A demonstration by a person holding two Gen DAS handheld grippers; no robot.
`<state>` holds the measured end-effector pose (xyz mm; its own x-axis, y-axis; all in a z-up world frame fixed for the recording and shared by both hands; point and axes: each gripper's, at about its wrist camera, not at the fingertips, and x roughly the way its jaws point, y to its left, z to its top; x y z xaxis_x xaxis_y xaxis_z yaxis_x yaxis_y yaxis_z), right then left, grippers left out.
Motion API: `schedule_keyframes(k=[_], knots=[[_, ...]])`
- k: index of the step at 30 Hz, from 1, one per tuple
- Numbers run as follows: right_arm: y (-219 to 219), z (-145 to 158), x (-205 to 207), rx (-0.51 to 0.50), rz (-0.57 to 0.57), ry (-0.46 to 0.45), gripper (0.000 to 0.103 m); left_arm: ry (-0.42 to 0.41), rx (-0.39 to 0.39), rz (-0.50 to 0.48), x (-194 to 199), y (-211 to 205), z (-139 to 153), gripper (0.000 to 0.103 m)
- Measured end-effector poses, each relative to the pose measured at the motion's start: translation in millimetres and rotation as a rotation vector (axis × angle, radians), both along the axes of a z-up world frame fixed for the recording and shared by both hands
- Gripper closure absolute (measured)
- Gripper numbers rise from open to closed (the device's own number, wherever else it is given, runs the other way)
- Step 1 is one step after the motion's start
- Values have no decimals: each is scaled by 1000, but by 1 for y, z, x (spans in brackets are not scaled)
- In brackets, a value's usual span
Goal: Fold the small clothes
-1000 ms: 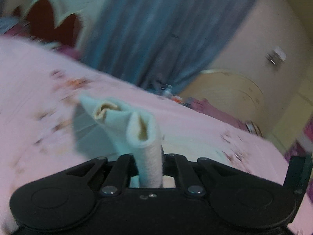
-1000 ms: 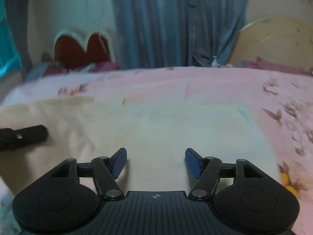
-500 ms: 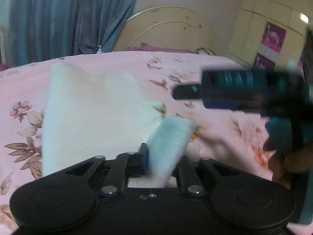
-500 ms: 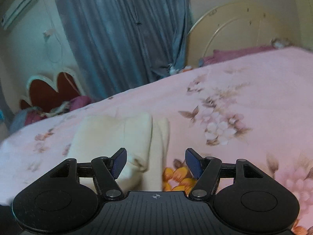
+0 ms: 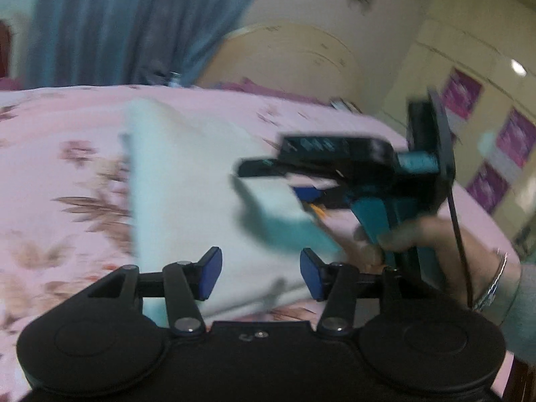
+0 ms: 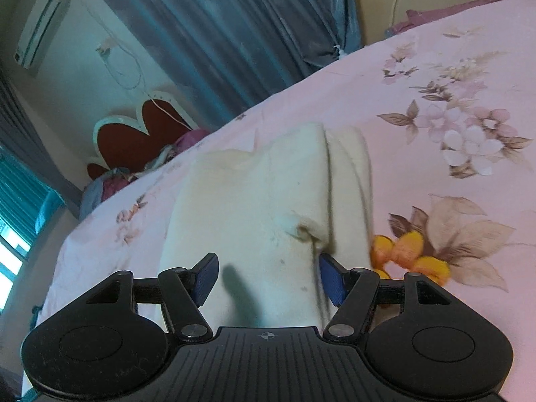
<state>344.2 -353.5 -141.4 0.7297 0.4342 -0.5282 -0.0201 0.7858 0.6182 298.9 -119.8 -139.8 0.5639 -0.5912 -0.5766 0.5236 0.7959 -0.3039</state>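
Bed (image 6: 435,77): covered by a pink sheet printed with flowers and leaves; it filled the lower part of both wrist views and carried everything else listed here.

Curtain (image 6: 234,26): grey-blue, hanging behind the bed.

Headboard (image 5: 288,57): cream, arched, standing at the far edge of the bed beside the curtain.

Cream garment (image 6: 254,194): a small knit piece lying on the sheet, folded over on itself, with one narrower layer showing along its right edge in the right wrist view. In the left wrist view the cream garment (image 5: 187,184) was blurred; a raised corner of it stood up near the right tongs.

Right tongs (image 6: 268,278): pads apart at a middling width, nothing between them; the garment lay on the bed beyond and beneath the tips, and the right-hand pad overlapped the garment's folded edge in the picture, though contact could not be told. Seen from the left wrist view, the right tongs (image 5: 301,181) reached in from the right over the garment, much blurred.

Left tongs (image 5: 260,274): jaws opening, pads clear of the cloth, with no fabric pinched between them; the garment lay just ahead.

Hand (image 5: 418,238): gripping the teal handle of the right tongs, with a metal bracelet (image 5: 495,278) at the wrist and a grey sleeve behind it.
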Motion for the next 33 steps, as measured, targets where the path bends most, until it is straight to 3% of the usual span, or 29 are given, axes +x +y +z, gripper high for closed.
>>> schedule_keyframes(k=[2, 3, 4, 7, 12, 18, 22, 24, 27, 29, 33], knots=[[0, -4, 5, 21, -10, -2, 38, -3, -13, 67, 6, 15, 3, 51], [-1, -5, 7, 28, -16, -2, 49, -2, -13, 103, 12, 21, 3, 50], [-1, -7, 9, 28, -20, 3, 67, -1, -12, 132, 16, 24, 4, 50], [-6, -11, 14, 66, -35, 27, 77, 10, -12, 193, 40, 31, 4, 50], [-6, 7, 2, -34, -61, -32, 87, 15, -14, 226, 67, 29, 8, 50], [-15, 16, -26, -87, -107, -71, 88, 24, -28, 190, 78, 12, 9, 50], [-14, -3, -18, -118, -84, 18, 88, 73, -19, 177, 86, 0, -7, 49], [-17, -6, -17, -102, -95, 10, 87, 87, 26, 198, 89, -4, -15, 45], [-17, -1, -18, -107, -111, -3, 85, 143, 30, 204, 93, -2, -24, 43], [-20, 3, -22, -114, -129, -9, 80, 153, 27, 203, 93, -1, -23, 44], [-33, 18, -31, -151, -200, -40, 55, 119, -18, 215, 88, 7, -7, 46]])
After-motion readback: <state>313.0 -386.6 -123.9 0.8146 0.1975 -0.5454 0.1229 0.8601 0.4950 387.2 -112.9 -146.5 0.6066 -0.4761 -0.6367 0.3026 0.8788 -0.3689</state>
